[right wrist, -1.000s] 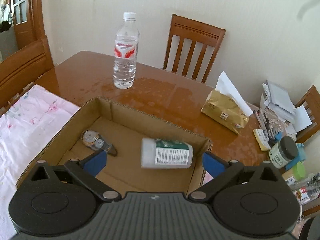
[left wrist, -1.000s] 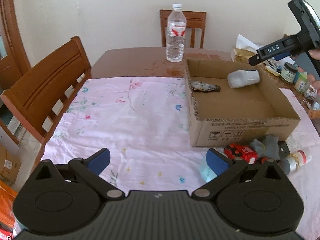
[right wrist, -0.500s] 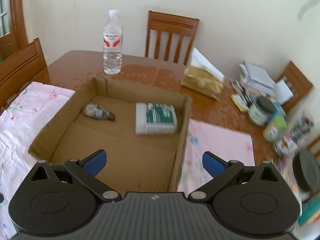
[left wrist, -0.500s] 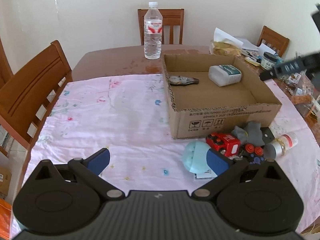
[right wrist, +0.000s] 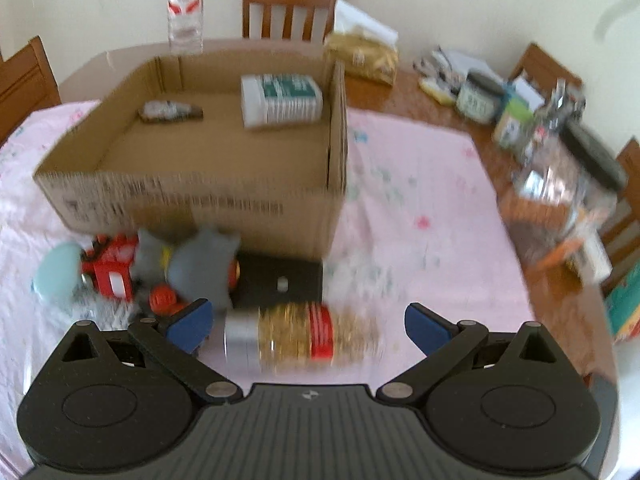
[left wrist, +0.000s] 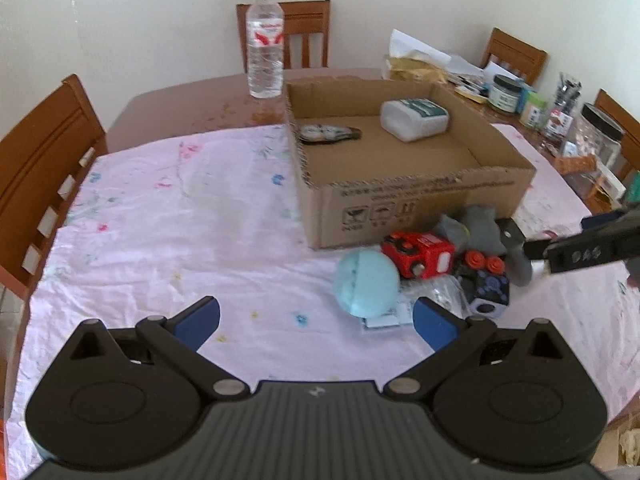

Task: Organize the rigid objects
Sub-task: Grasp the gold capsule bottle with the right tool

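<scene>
An open cardboard box [left wrist: 420,204] [right wrist: 200,204] on the pink cloth holds a white bottle [left wrist: 414,119] [right wrist: 282,100] and a small watch-like item [left wrist: 330,134] [right wrist: 170,111]. In front of it lies a pile: a pale blue ball [left wrist: 366,282], a red toy car [left wrist: 418,254] [right wrist: 110,266], a grey soft item [left wrist: 470,226] [right wrist: 200,264], a black block [right wrist: 280,282] and a spice jar [right wrist: 300,338]. My left gripper [left wrist: 316,322] is open and empty, just left of the ball. My right gripper [right wrist: 306,324] is open, low over the jar lying between its fingers.
A water bottle [left wrist: 265,42] stands behind the box. Jars, pens and papers [left wrist: 560,112] crowd the table's right side. Wooden chairs [left wrist: 36,160] stand around the table. My right gripper's body [left wrist: 588,252] reaches in from the right in the left wrist view.
My right gripper has drawn back from above the box and dropped low to the pile in front, over the spice jar. My left gripper has pulled back and turned slightly right.
</scene>
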The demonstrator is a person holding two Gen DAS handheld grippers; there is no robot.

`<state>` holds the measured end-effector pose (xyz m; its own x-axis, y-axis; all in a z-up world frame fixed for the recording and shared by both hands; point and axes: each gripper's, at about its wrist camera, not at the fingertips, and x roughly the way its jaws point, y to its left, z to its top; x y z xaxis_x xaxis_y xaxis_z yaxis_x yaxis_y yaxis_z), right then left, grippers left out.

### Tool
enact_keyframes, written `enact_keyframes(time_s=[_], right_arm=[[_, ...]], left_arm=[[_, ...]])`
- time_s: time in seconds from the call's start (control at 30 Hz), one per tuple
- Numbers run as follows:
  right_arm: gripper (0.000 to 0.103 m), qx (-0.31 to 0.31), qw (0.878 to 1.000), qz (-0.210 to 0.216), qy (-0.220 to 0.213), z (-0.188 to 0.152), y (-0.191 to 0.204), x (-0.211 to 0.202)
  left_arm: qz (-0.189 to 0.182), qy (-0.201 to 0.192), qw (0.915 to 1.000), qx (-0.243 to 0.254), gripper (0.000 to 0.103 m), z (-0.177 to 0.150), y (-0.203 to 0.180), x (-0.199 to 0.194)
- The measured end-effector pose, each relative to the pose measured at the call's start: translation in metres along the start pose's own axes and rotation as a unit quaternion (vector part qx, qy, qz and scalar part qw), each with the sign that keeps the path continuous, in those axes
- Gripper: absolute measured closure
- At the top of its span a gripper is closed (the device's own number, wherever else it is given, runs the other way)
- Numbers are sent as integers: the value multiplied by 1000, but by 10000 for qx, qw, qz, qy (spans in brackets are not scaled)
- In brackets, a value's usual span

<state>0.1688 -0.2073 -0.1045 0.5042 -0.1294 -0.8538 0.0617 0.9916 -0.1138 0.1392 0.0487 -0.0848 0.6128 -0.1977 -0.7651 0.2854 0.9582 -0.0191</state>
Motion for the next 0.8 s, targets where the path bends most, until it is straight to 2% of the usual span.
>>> enact_keyframes(time_s=[0.2, 0.37, 0.57, 0.8], right_arm=[[0, 84, 9994, 286, 187, -11, -13, 20], [0, -235, 9988, 334, 274, -14, -22, 33], [0, -354, 9966, 627, 389, -13, -35, 44], [0, -598, 9946, 776, 345, -11, -36, 45]], left_arm=[[9, 91, 10000, -38, 1, 11, -15, 4], [138, 101, 9997, -176, 1, 28, -35, 17], [657, 335, 9964, -414, 1, 40, -47, 46], [886, 665, 9926, -501, 1, 31, -48, 51]])
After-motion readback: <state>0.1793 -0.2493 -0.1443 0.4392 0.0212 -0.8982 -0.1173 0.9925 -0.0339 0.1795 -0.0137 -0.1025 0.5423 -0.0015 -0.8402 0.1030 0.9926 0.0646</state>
